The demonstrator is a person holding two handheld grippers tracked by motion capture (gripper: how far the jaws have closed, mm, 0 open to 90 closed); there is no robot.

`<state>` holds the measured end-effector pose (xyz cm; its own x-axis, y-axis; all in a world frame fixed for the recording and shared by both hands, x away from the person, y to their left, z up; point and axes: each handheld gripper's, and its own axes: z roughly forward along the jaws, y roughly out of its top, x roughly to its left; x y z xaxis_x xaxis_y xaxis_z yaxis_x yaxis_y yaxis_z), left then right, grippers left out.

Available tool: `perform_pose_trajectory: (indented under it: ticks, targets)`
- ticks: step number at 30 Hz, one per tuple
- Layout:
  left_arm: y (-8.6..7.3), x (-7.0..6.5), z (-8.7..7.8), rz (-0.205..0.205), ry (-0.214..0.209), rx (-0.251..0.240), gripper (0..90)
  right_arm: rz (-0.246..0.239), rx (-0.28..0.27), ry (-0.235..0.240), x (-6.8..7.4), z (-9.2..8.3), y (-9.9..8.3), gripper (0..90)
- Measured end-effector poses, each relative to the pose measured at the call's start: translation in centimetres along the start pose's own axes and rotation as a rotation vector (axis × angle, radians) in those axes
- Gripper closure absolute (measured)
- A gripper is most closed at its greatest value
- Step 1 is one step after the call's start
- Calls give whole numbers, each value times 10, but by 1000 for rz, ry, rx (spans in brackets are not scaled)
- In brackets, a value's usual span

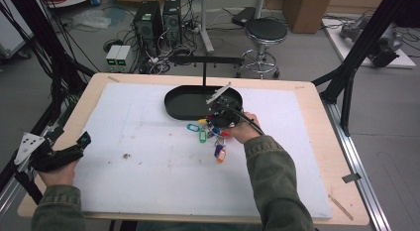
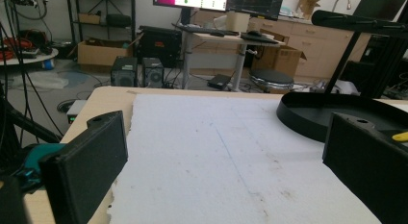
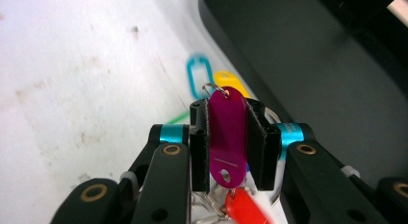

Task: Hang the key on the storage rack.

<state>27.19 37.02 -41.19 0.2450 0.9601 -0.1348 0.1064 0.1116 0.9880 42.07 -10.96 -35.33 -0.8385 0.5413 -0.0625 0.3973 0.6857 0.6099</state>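
Two grippers are present. The left gripper (image 1: 81,142) sits at the lower left of the high view, jaws spread wide with nothing between them; the left gripper view shows bare white foam mat (image 2: 216,156) between its two black jaws. One black oval tray (image 1: 185,102) lies at upper centre. Just below its rim lies a cluster of key tags (image 1: 210,137): blue, green, yellow, red and orange tags can be told apart, but overlap and the hand prevent an exact count. The right gripper (image 3: 227,132) is clamped on one magenta key tag (image 3: 226,132); below it, a red tag (image 3: 245,207) is blurred and cut off by the frame edge.
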Motion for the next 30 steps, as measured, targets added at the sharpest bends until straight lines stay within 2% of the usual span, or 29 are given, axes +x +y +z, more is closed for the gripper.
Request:
perform_pose_trajectory:
  ticks: [4,10,14,21,25,26,30]
  targets:
    - [0,1,1,-3,2,0,23,20,-72,12,-2,-12,2,741]
    - [0,0,2,-4,-1,-3,23,35,-129,-6,-7,-27,2,743]
    - [0,0,2,-4,-1,-1,23,65,-172,1,-10,-36,1,745]
    - [0,0,3,0,-3,1,23,62,-197,-10,-14,-47,11,748]
    - [0,0,3,-5,-3,-1,23,80,-213,-7,-18,-56,20,751]
    - [0,0,2,-4,-4,0,23,70,-233,-19,-18,-61,23,866]
    - [0,0,3,-5,-6,2,23,83,-270,-14,-23,-71,27,866]
